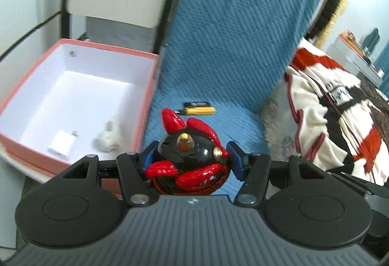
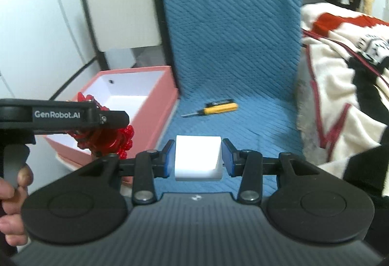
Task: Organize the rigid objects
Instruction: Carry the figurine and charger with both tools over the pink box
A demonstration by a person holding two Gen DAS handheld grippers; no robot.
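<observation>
Left gripper [image 1: 189,159] clamps red-black toy [image 1: 189,156] beside pink box [image 1: 145,57] | right gripper [image 2: 198,159] pinches white block [image 2: 197,156], seemingly lifted above blue cover [image 2: 231,47] | yellow screwdriver [image 2: 214,107] lies there

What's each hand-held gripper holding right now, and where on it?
Left hand-held gripper clamps the red-and-black ball toy across its round body. Right hand-held gripper has the white block between its pads, at opposite side faces.
</observation>
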